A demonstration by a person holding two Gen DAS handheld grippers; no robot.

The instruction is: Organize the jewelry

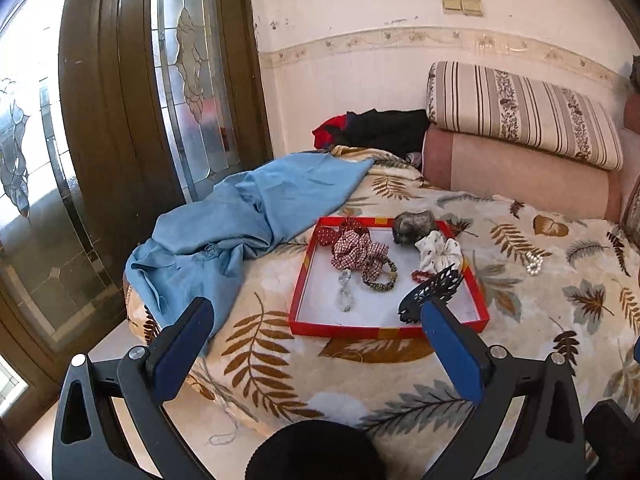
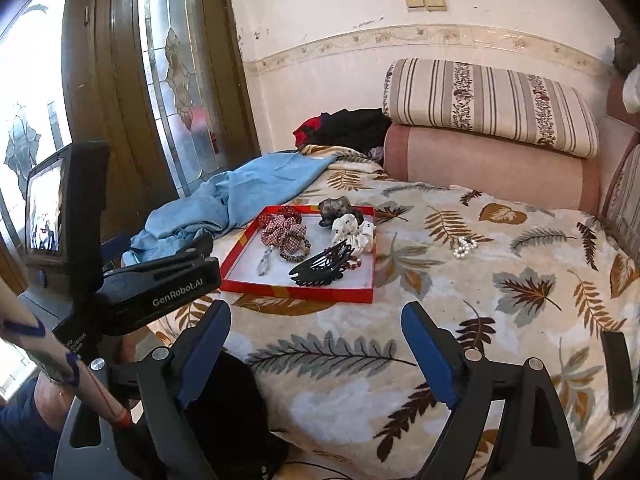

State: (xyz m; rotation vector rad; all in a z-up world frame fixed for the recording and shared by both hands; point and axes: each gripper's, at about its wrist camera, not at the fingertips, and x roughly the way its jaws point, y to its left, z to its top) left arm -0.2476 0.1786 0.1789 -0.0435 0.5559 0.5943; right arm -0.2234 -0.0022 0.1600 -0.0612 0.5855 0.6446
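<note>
Mostly done: scrunchies, bracelets and a black hair clip point(image 2: 320, 266) lie inside the red tray point(image 2: 236, 258) on the bed point(image 2: 460, 320). Only the pearl bracelet point(image 2: 466, 246) remains outside, near the tray's right edge. Left gripper point(image 1: 316, 354) and right gripper point(image 2: 316, 354) both have fingers spread, holding nothing.

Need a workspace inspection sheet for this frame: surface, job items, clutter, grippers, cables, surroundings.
Surface: leaf-print blanket over a bed.
Job's things: shallow red cardboard tray holding a red checked scrunchie, white dotted scrunchie, black filigree hair claw, braided bracelet and clear crystal strand; white pearl bracelet lies on the blanket outside the tray, to its right.
Clutter: crumpled light blue cloth; dark clothes pile.
Grippers: left gripper open, empty; right gripper open, empty.
Cables: nothing seen.
Surroundings: striped cushion, pink bolster, leaded-glass wooden door.
</note>
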